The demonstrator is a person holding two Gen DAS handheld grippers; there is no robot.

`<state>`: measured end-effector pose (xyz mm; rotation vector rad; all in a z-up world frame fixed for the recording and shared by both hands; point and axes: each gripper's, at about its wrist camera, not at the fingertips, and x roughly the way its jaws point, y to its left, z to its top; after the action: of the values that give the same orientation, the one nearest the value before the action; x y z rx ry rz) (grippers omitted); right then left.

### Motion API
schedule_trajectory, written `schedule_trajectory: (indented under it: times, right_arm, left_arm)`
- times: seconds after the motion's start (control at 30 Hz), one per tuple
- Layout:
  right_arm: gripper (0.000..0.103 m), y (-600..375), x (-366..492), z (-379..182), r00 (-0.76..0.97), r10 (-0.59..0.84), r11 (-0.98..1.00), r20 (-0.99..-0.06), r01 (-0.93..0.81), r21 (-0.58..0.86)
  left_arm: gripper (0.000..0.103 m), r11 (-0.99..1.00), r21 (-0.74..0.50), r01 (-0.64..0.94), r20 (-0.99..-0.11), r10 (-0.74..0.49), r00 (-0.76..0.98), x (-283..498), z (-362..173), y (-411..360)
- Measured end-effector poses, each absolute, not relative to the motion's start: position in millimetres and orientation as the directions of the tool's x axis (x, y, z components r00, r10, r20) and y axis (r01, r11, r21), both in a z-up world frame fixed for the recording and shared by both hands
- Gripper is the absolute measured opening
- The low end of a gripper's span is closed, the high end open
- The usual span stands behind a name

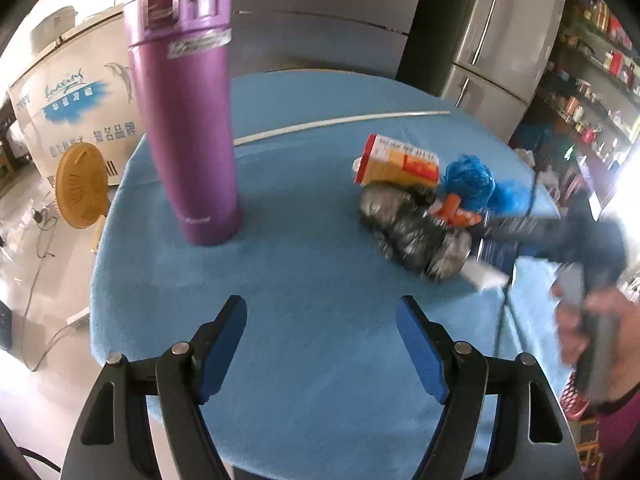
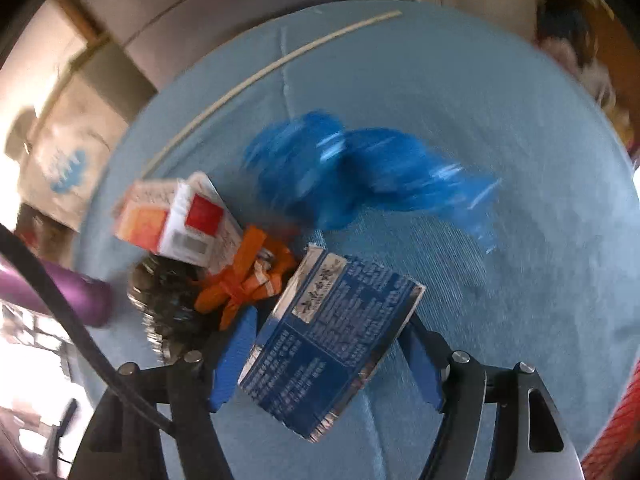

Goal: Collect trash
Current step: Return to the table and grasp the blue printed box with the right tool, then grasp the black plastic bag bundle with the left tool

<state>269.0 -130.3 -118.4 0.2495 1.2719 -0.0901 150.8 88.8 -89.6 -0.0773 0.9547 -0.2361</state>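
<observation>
- Right tongs (image 2: 326,364): closed around a blue printed carton (image 2: 332,344), held tilted at the near edge of the trash heap on the blue worktop (image 2: 520,160).
- Left tongs (image 1: 320,344): wide apart, nothing held, above bare cloth.
- Heap: orange-white box (image 2: 176,216), orange wrapper (image 2: 244,280), crumpled foil (image 1: 408,224), blue plastic bag (image 2: 360,172), all touching.
- Risk: the carton is pinched near its lower part only; slipping or crushing is judged likely.
- Risk: the purple flask (image 1: 184,120) stands near; it could be toppled by a careless sweep.
</observation>
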Motion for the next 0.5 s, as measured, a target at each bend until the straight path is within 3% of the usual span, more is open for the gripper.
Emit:
schedule_trajectory:
  times: [0.1, 0.23, 0.5]
  right_arm:
    - [0.071, -121.6, 264.4, -120.1, 0.326, 0.042, 0.983, -0.945, 0.158, 0.098]
    - [0.069, -137.3, 248.6, -115.2, 0.348, 0.107, 0.97, -0.931, 0.17, 0.175]
    - [0.069, -193.3, 191.9, -97.8, 0.425, 0.164, 0.945, -0.89, 0.192, 0.266]
  left_arm:
    - [0.077, 0.962, -0.218, 0.165, -0.798, -0.273, 0.537, 167.4, -83.0, 76.2]
    - [0.077, 0.951, -0.272, 0.145, -0.804, -0.308, 0.508, 192.5, -79.4, 54.1]
    - [0.077, 0.962, -0.25, 0.107, -0.87, -0.272, 0.412, 234.3, -109.6, -14.0]
